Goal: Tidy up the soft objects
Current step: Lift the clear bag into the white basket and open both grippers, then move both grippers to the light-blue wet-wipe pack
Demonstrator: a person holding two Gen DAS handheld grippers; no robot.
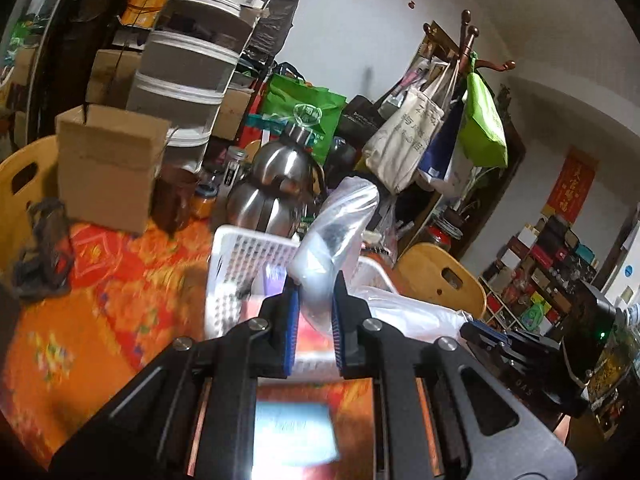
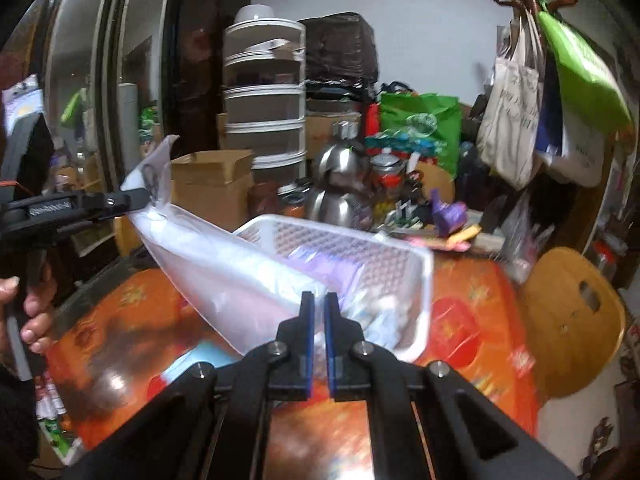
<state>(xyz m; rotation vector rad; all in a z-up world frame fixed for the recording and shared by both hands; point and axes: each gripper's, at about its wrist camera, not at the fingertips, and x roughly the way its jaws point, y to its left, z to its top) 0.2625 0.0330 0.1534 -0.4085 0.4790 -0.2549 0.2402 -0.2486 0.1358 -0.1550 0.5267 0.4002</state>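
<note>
Translucent plastic is what we have nearest: our left gripper (image 1: pixel 314 308) pinches one end of a clear plastic bag (image 1: pixel 340 220), and our right gripper (image 2: pixel 319 320) is clamped on the other end, so the bag hangs stretched between the two, above the orange patterned tablecloth (image 1: pixel 120 300). In the right wrist view the bag slopes down from the left gripper, seen at the far left with part of a hand (image 2: pixel 32 312) behind it, toward our right fingers. Just behind and partly under the bag stands a white perforated basket (image 2: pixel 360 240); the bag's lower part seems to lie over its rim, though we cannot tell if it touches. We judge the task to be midway: the bag is picked up but not yet set down, and something purple and pale seems to sit in the basket already. What the bag holds is hard to make out; a pinkish-white mass shows through it, blurred. Farther off, a cardboard box (image 1: pixel 108 168), a steel kettle (image 1: pixel 280 184) and stacked drawers (image 2: pixel 264 92) crowd the table's far side, and clutter hides its back edge.
</note>
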